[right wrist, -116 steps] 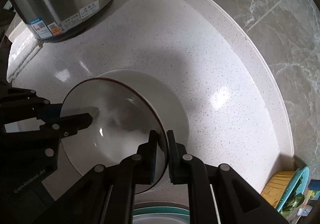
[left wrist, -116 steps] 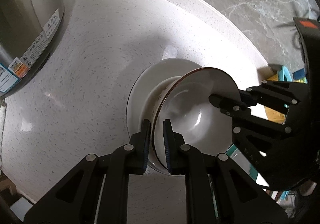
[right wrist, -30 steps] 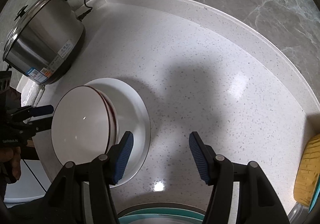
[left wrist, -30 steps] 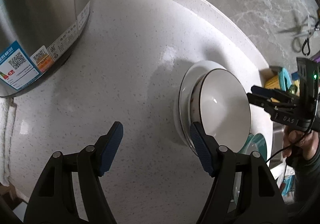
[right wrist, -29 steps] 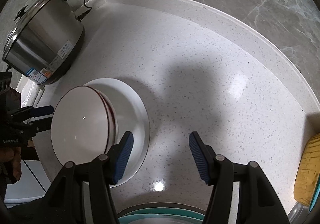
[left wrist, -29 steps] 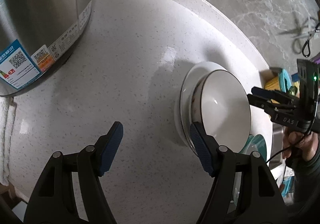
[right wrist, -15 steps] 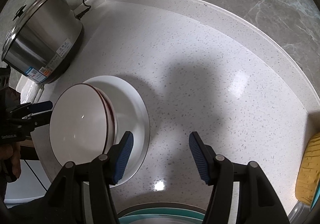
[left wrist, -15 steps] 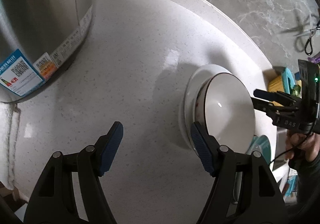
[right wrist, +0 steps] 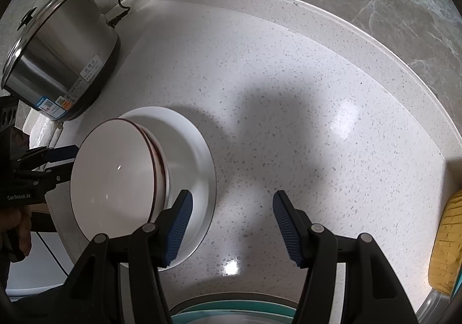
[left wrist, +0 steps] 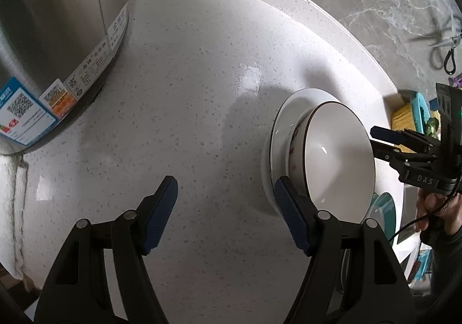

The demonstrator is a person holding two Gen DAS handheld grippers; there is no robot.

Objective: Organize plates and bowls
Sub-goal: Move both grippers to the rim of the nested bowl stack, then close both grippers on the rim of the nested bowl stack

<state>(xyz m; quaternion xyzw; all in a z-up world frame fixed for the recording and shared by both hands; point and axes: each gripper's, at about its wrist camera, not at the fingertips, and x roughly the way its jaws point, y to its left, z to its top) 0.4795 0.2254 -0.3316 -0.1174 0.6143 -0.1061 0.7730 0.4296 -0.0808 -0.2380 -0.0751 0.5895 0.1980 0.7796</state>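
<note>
White bowl [right wrist: 115,173] sits on a white plate [right wrist: 199,162] on the speckled surface [right wrist: 288,121]. Only our right view shows the cooker's lid [right wrist: 43,23]. Both hand-held grippers, left [left wrist: 225,208] and right [right wrist: 231,228], hover open and empty; the left's jaws just widened. From the right one, the bowl lies at ten o'clock.

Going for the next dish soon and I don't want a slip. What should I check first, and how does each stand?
1. Bowl seated in the white plate: ok.
2. Left gripper open, jaws just widened, nothing between: ok.
3. Right gripper open and empty: ok.
4. Both grippers clear of the bowl: ok.
5. Teal plate free to grasp: cannot tell, mostly hidden.
6. Counter beside the plate bare: ok.
</note>
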